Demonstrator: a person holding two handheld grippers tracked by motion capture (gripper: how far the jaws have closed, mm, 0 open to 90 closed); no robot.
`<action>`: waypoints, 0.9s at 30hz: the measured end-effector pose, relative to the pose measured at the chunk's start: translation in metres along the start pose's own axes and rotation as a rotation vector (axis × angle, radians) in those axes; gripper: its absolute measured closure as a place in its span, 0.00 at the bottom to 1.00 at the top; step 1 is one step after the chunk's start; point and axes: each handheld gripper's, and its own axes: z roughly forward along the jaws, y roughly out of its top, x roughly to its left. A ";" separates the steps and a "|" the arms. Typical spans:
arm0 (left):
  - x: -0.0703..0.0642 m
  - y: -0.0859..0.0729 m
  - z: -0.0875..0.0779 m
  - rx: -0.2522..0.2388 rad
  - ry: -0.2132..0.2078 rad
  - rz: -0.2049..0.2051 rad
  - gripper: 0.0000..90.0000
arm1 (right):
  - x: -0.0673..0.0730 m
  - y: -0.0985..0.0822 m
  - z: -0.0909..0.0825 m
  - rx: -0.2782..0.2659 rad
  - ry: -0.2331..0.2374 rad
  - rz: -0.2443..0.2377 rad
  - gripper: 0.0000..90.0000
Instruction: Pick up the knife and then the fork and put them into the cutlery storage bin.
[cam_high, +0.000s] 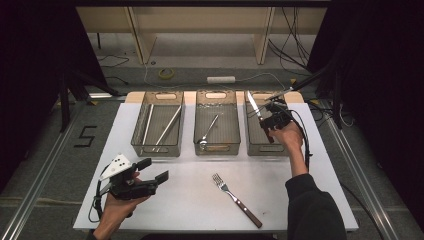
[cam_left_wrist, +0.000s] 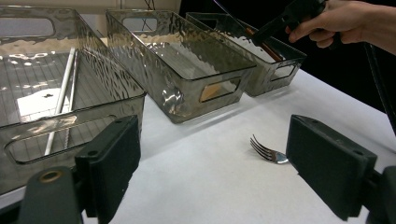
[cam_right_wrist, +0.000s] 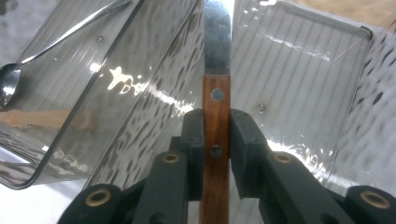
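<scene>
Right gripper (cam_right_wrist: 217, 135) clamped on knife (cam_right_wrist: 216, 107) by its wooden handle, blade pointing away, over right bin (cam_right_wrist: 327, 51). Bin walls close beside it. Left gripper (cam_left_wrist: 212, 172) open, bare table (cam_left_wrist: 210, 186) between the jaws.

My wooden-handled knife (cam_right_wrist: 216, 116) is pinched by its handle, blade pointing out above the rightmost bin (cam_high: 254, 145).

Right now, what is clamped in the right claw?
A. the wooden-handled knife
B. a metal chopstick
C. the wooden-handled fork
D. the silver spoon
A: the right claw is shut on the wooden-handled knife, above the right-hand clear plastic bin; the wooden-handled fork lies on the white table.
</scene>
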 end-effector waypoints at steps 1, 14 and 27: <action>0.000 0.000 0.000 0.001 0.000 0.001 0.20 | 0.000 0.000 0.000 0.001 0.000 0.000 0.86; 0.000 0.000 0.000 0.001 0.000 -0.002 0.20 | 0.000 -0.001 0.009 0.020 -0.026 0.063 0.85; 0.001 0.000 -0.001 -0.005 0.003 -0.002 0.20 | 0.008 -0.002 -0.016 -0.047 0.049 -0.002 0.53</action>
